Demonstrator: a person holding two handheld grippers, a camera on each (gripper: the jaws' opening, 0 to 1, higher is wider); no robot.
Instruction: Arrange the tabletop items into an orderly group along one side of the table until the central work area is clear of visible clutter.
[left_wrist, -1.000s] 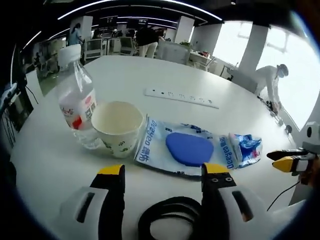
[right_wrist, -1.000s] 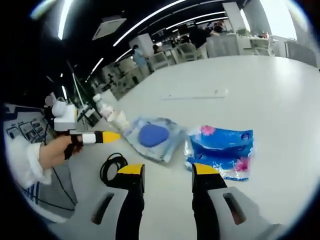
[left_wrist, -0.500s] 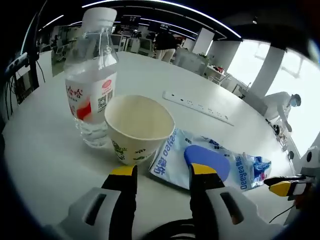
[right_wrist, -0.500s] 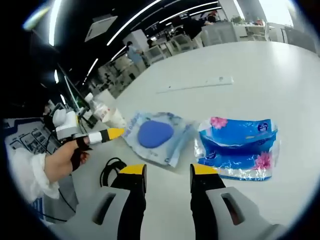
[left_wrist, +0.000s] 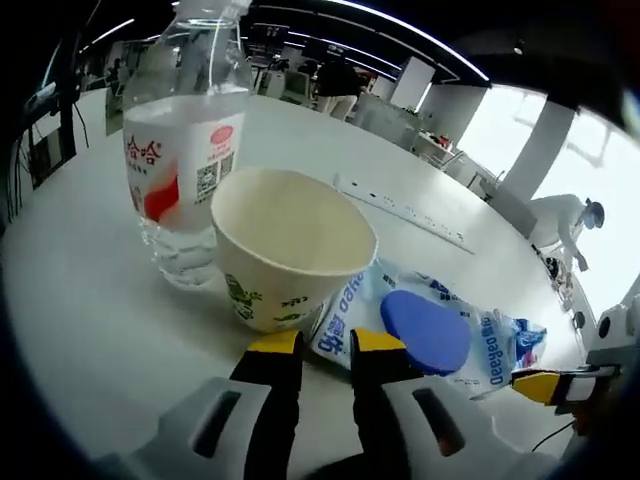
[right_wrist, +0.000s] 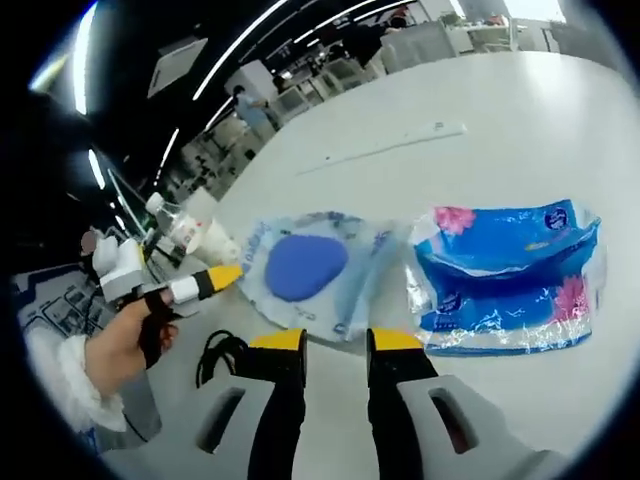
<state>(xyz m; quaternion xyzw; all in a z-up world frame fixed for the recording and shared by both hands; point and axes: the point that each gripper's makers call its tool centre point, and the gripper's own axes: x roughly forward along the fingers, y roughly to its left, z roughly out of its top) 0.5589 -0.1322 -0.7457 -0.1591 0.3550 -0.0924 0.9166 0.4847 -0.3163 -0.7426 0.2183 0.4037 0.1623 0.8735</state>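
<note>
Left gripper (left_wrist: 325, 345) jaws narrow, empty, just short of paper cup (left_wrist: 288, 258). Cup looks light, crushable: pinch rim gently. Right gripper (right_wrist: 335, 342) jaws narrow, empty.

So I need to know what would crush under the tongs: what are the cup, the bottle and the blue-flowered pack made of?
The cup looks like matte paper: cream wall, printed green pattern, thin rim. The bottle looks like clear, glossy thin plastic; liquid shows through beside its label. The blue-flowered pack is wrapped in shiny crinkled plastic film, likely over soft tissue, though the contents can't be confirmed.
</note>
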